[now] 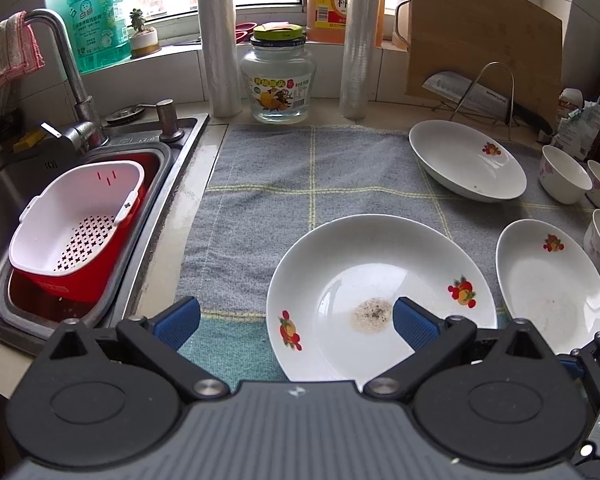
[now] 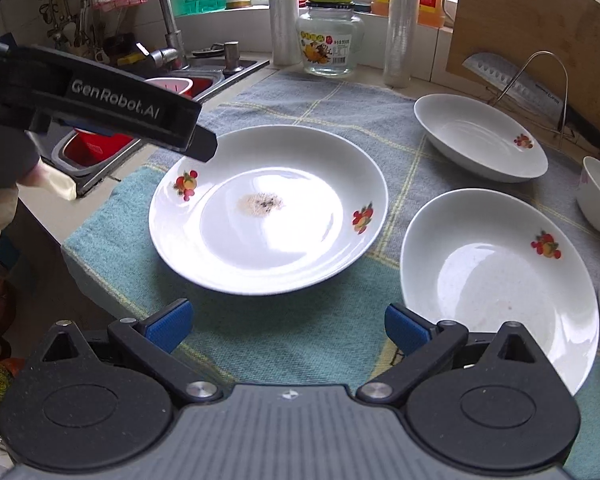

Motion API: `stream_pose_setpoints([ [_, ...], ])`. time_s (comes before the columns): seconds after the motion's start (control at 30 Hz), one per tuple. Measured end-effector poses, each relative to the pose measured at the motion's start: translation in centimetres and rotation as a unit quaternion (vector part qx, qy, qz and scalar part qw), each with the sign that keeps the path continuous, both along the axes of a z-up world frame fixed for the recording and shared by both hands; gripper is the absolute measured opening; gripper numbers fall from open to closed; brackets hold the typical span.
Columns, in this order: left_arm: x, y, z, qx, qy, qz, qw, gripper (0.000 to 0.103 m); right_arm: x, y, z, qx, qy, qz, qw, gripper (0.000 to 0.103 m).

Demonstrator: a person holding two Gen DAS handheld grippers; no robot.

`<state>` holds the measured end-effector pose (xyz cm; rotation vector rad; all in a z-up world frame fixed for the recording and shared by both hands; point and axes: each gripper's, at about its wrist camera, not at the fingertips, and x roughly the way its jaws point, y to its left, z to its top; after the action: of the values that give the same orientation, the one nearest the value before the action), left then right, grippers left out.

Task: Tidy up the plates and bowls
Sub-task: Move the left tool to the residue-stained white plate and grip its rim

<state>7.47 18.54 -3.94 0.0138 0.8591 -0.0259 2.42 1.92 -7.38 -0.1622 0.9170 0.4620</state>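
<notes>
**Both grippers empty over the large plate; nothing stacked yet**

Left wrist view: my left gripper (image 1: 296, 316) is spread wide and carries nothing. The large plate (image 1: 380, 300) lies straight ahead and slightly right on the checked towel (image 1: 280, 184) covering the table. One blue pad (image 1: 414, 322) sits over the plate's well, the other over towel just outside its left rim, so the rim falls between the jaws. I cannot tell whether the pad touches the plate. Count here: three fruit-print plates, namely the large one, a smaller near plate (image 1: 552, 280) to its right, and a far plate (image 1: 466, 160) tilted at the towel's back edge. Three small bowls (image 1: 564, 174) stand at the right edge. A white colander (image 1: 76, 216) sits in the sink, left.

Right wrist view: my right gripper (image 2: 288, 326) is also released and empty, over towel just short of the large plate's near rim. The large plate (image 2: 268, 208) lies ahead-left, the smaller near plate (image 2: 500, 280) ahead-right, just beside the right pad. The left gripper (image 2: 132, 108) overhangs the large plate's left rim, so I judge the left nearer for that plate, the right for the smaller one.
</notes>
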Motion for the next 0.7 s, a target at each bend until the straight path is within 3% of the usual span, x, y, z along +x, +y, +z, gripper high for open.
stream_pose_setpoints([
  [0.27, 1.9, 1.9, -0.8, -0.001, 0.007, -0.029, 0.9995, 0.102, 0.3, 2.9, -1.9, -0.015, 0.005, -0.008, 1.000, 0.103],
  [0.47, 3.4, 2.2, -1.6, -0.010, 0.021, -0.059, 0.9980, 0.102, 0.5, 3.4, -2.6, -0.029, -0.015, -0.010, 0.999, 0.103],
  [0.7, 6.2, 1.0, -2.4, 0.008, 0.031, -0.115, 0.9929, 0.102, 0.3, 3.0, -2.6, -0.019, -0.032, -0.013, 0.999, 0.103],
])
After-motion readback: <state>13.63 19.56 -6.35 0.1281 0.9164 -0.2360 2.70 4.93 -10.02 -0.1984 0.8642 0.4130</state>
